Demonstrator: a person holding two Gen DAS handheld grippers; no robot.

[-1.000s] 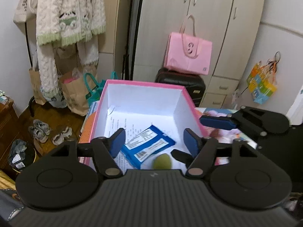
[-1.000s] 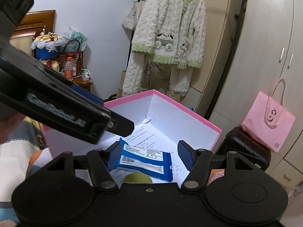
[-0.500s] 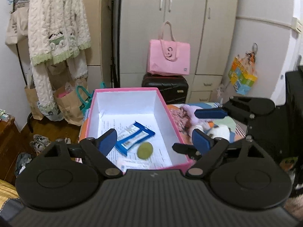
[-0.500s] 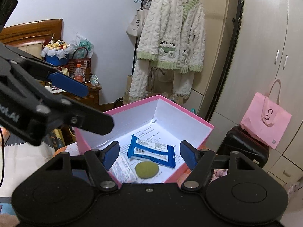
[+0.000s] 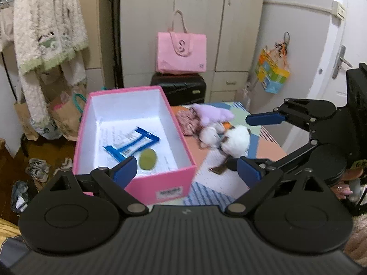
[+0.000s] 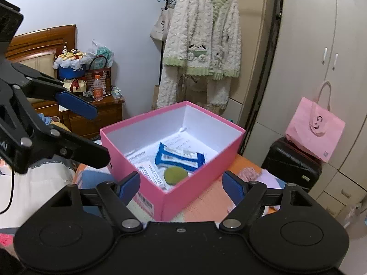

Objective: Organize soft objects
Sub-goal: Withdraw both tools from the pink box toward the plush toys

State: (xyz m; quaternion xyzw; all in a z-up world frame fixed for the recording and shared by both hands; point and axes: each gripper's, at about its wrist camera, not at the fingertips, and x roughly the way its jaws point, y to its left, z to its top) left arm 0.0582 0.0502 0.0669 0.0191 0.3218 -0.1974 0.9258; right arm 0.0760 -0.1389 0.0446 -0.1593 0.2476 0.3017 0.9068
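Note:
A pink box [image 5: 140, 189] with a white inside stands on the patterned bedspread [image 5: 213, 183]. A blue packet [image 5: 130, 143] and a round green pad [image 5: 148, 159] lie in it on printed sheets. To the right of the box lie a purple plush [image 5: 212, 114], a white plush [image 5: 236, 141] and a pink knitted piece [image 5: 185, 122]. My left gripper [image 5: 187, 171] hovers over the box's near corner, jaws opening, nothing between them. My right gripper [image 6: 181, 186] hangs before the box's near corner, jaws also opening and empty; in the left wrist view it is over the plush toys.
A pink tote bag [image 5: 181, 53] sits on a black suitcase [image 5: 179, 87] before the wardrobe [image 5: 195, 11]. A fluffy cardigan [image 6: 201, 43] hangs on a rack, with paper bags and shoes [image 5: 36, 171] below. A wooden nightstand [image 6: 98, 114] stands at the left and a door [image 5: 344, 68] at the right.
Both grippers have drawn back from inside the box and their jaws have widened. The left view has swung right, so the plush toys beside the box now show.

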